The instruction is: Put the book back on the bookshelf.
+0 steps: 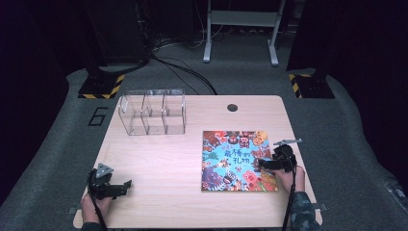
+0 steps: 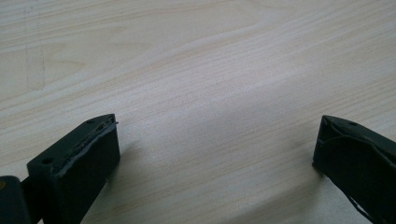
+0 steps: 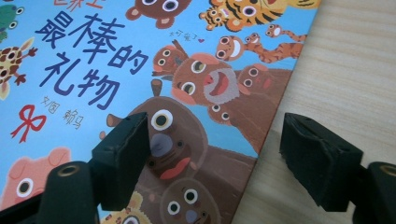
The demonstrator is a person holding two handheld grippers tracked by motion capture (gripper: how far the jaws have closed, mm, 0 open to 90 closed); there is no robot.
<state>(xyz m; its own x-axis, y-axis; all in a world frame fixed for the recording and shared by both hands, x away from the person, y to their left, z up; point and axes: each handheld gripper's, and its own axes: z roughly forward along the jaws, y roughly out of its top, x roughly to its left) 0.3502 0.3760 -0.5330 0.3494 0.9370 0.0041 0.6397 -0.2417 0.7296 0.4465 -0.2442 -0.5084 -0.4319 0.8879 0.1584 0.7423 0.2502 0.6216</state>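
While the picture book [image 1: 239, 160] lies flat and closed on the bench [image 1: 163, 163], cover up, the work appears to be at its opening stage. Right gripper [image 1: 259, 163] sits low at the book's right edge, jaws parted and straddling that edge, one over the cover and one over bare wood beside the book; no pad is seen pressing, so the book is judged not yet gripped. Left gripper [image 1: 129, 184] rests well to the left of the book, jaws wide apart with nothing between them. Clear divided organiser [image 1: 152, 111] stands behind and left of the book, compartments empty. Judged outstanding: securing the edge, lifting, and any placement
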